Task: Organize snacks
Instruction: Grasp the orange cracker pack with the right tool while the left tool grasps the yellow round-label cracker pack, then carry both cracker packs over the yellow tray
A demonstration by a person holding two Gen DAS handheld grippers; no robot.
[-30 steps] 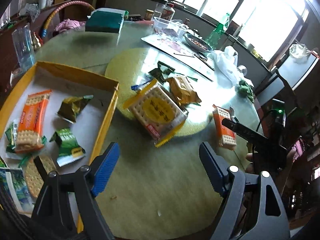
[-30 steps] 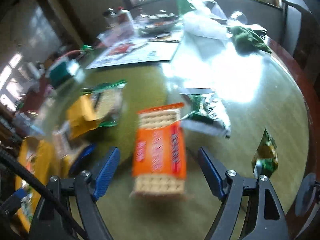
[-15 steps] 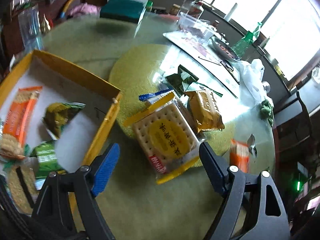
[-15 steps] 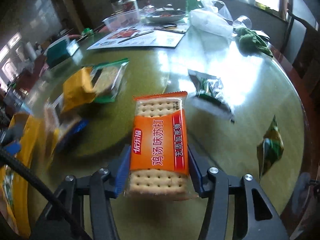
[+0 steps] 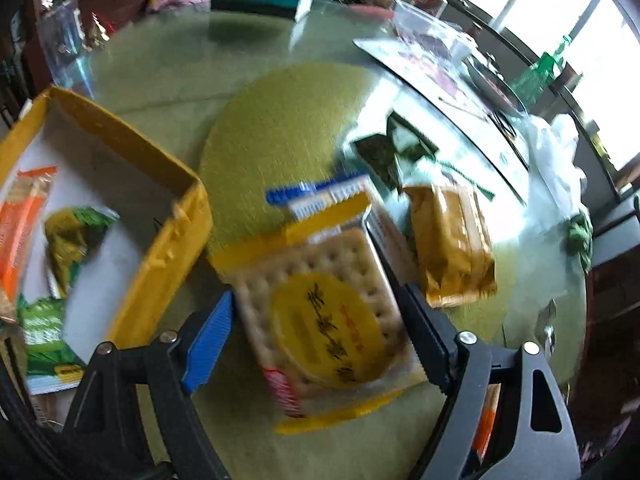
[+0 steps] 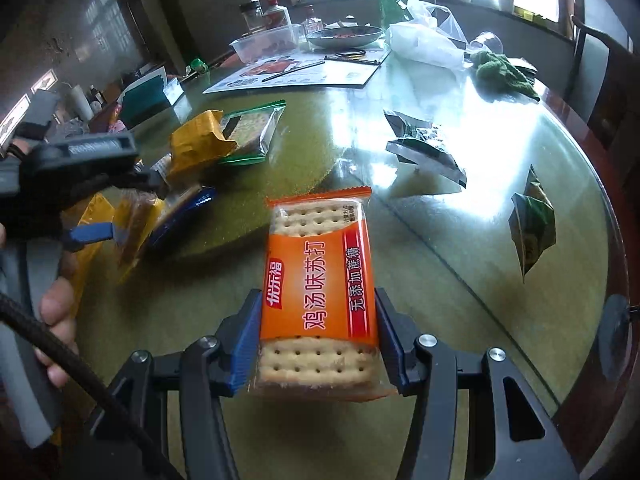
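Observation:
My right gripper (image 6: 318, 344) is shut on an orange cracker pack (image 6: 320, 284) and holds it above the green table. My left gripper (image 5: 316, 328) sits around a yellow-labelled cracker pack (image 5: 324, 312), its jaws close on both long sides; the frame is blurred. The yellow box (image 5: 160, 268) at the left holds an orange cracker pack (image 5: 20, 232) and green snack packets (image 5: 76, 236). A gold-brown pack (image 5: 452, 248) and a blue-edged pack (image 5: 320, 192) lie just beyond the left gripper. The left gripper also shows in the right wrist view (image 6: 92, 236).
Loose packets lie on the table: a dark one (image 6: 424, 148), a green one (image 6: 534, 224), a green-edged cracker pack (image 6: 252, 128). At the far side stand a placemat (image 6: 304, 72), a plastic tub (image 6: 268, 42), a dish (image 6: 344, 36), a plastic bag (image 6: 428, 42). The table edge (image 6: 616, 240) is at right.
My left gripper moved forward and narrowed around the yellow-labelled cracker pack. My right gripper closed on the orange pack and lifted it a little.

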